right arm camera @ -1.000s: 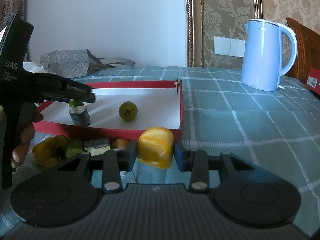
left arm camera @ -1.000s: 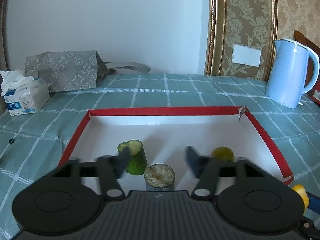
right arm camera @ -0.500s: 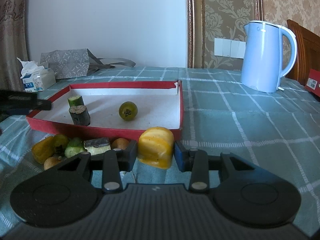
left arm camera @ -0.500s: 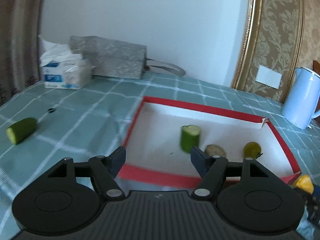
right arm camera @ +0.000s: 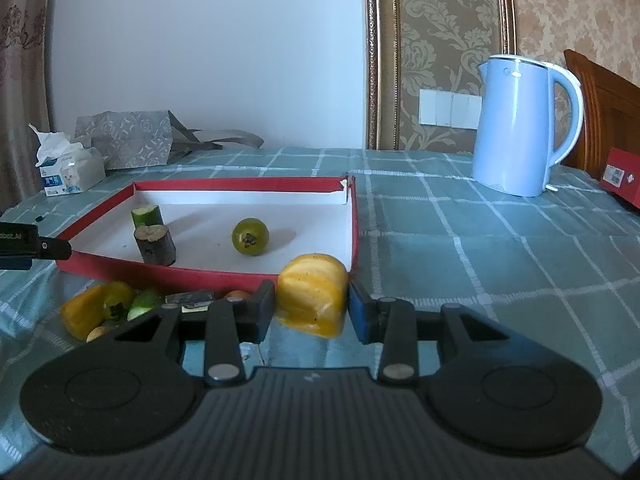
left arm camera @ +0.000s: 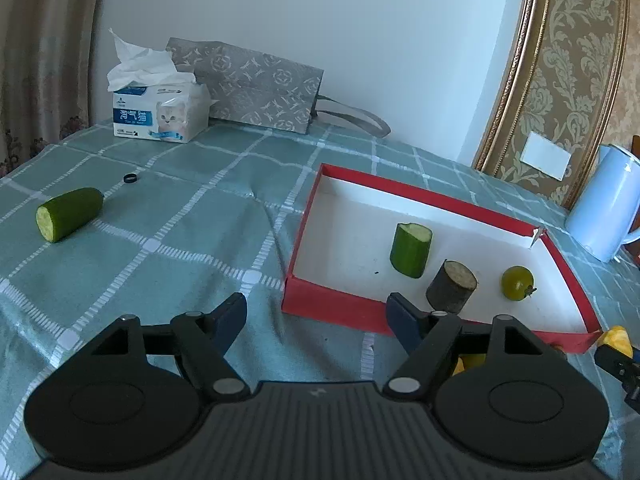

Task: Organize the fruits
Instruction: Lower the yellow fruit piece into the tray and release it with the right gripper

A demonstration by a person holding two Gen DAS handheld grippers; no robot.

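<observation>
On the far left of the desk [left arm camera: 168, 248], a cucumber half [left arm camera: 69, 214] lies on its side on the checked cloth, well apart from the red tray [left arm camera: 332, 304]. It is judged to be the next thing for the left hand-held gripper [left arm camera: 316, 314], whose jaws have just been opening and stand released with nothing between them, only cloth beneath. For a sound pick, the piece should be approached across its rounded flanks rather than over its cut end, with the jaws spread wider than its girth, since a smooth skin may be expected to roll or slip if pinched off-centre. A small black ring [left arm camera: 130, 178] lies near it and should be left undisturbed.

Inside the tray, an upright cucumber piece [left arm camera: 411, 249], a dark stump-like cylinder [left arm camera: 451, 286] and a small green fruit [left arm camera: 517, 282] are already placed; free floor remains at the tray's far side, where a new piece could be set down without toppling the standing ones.

Further right, just in front of the tray's near wall, a yellow fruit piece [right arm camera: 313, 295] is clasped between the pads of the right hand-held gripper [right arm camera: 312, 310]. It should be lifted clear of the red wall before being carried over it. A heap of loose pieces [right arm camera: 116, 306] waits beside it, to its left in the right wrist view. A blue kettle [right arm camera: 520, 126] stands well apart.
</observation>
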